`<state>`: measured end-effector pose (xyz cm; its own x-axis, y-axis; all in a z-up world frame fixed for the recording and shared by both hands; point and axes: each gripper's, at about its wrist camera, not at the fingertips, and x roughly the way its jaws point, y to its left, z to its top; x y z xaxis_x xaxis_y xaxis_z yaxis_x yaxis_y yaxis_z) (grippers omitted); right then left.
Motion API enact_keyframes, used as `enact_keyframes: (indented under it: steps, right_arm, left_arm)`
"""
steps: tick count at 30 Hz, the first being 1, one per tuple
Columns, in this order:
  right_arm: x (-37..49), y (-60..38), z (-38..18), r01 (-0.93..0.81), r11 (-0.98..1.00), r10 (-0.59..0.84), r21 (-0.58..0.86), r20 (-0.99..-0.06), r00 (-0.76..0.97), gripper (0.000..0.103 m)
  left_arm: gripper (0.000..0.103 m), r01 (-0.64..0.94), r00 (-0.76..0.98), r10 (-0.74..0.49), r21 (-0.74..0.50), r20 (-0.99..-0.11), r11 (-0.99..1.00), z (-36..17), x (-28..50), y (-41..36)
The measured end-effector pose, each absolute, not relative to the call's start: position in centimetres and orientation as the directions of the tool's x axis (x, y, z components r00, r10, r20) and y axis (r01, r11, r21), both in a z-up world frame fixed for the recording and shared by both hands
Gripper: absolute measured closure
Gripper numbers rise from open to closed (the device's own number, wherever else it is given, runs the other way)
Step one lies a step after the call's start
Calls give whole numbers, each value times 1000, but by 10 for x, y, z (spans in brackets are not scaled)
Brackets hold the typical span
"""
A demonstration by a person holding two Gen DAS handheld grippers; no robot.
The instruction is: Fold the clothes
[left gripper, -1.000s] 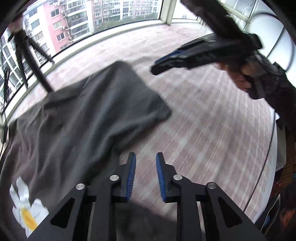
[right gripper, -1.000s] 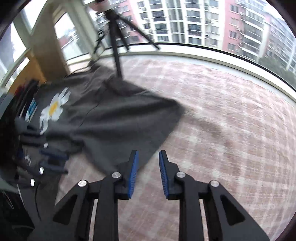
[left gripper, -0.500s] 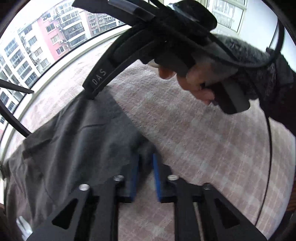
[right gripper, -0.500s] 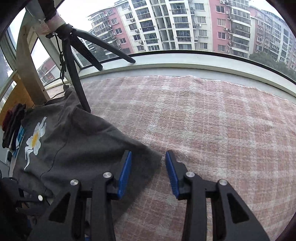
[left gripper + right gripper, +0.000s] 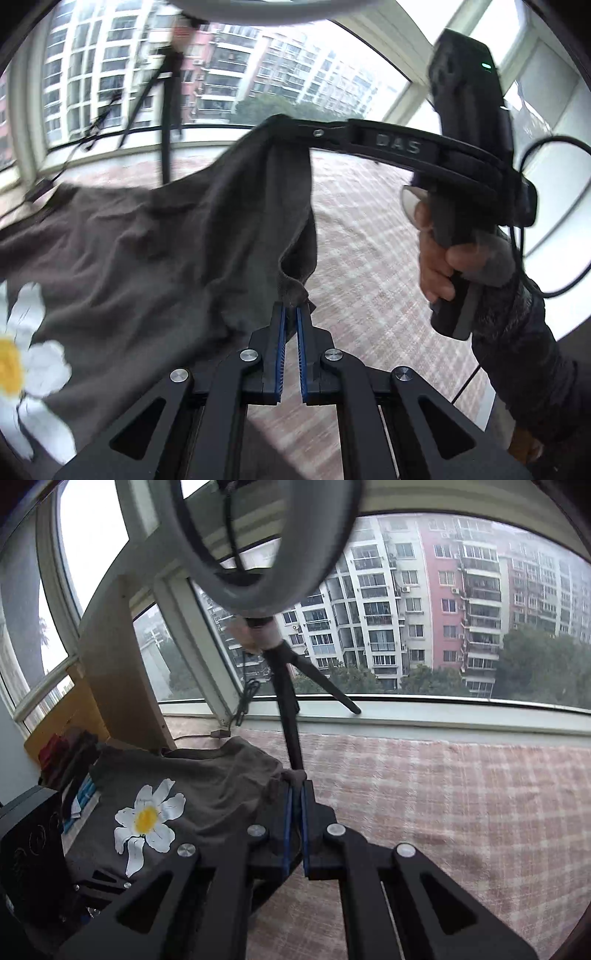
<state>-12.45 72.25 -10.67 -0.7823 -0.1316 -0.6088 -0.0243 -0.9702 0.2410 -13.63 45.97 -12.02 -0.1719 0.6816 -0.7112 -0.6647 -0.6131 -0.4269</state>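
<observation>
A dark grey T-shirt (image 5: 147,251) with a white and yellow daisy print (image 5: 22,365) lies partly on the pink checked cloth. My left gripper (image 5: 291,308) is shut on a bunched corner of the shirt's edge and holds it off the cloth. In the left wrist view the right gripper (image 5: 280,123), held by a hand (image 5: 439,266), also pinches the shirt's edge higher up, so the fabric hangs between the two. In the right wrist view my right gripper (image 5: 295,794) is shut on a fold of the T-shirt (image 5: 207,786), with the daisy (image 5: 147,819) to its left.
A black tripod (image 5: 288,716) carrying a ring light (image 5: 258,554) stands at the far edge of the checked cloth (image 5: 461,805), just behind the shirt. A windowsill (image 5: 443,716) runs along the back. Dark boxes and clothes (image 5: 55,757) sit at the left.
Both grippers have shut on the shirt's edge and lifted it off the cloth. The shirt, flat a second ago, now hangs raised between them. Both views have tilted upward toward the window.
</observation>
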Motion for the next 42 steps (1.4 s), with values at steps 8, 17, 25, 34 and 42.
enact_keyframes:
  steps: [8, 17, 25, 34, 42]
  right_arm:
    - [-196, 640, -120, 66, -988, -141, 137, -660, -738, 99]
    - [-255, 586, -145, 139, -985, -173, 107, -714, -678, 99]
    - [-263, 579, -142, 173, -978, -200, 119, -775, -599, 69]
    - [-149, 651, -157, 13, -984, -150, 175, -801, -579, 51]
    - [-146, 648, -186, 22, -984, -160, 178, -814, -558, 51]
  left_arm:
    - [103, -456, -194, 686, -555, -701, -696, -163, -160, 390]
    - [103, -352, -216, 699, -613, -682, -707, -174, -162, 320]
    - [82, -430, -242, 564, -434, -790, -792, -155, -176, 334]
    - [66, -449, -218, 471, -341, -855, -826, -168, -224, 349]
    - [62, -410, -157, 480, -385, -863, -827, -181, -247, 355]
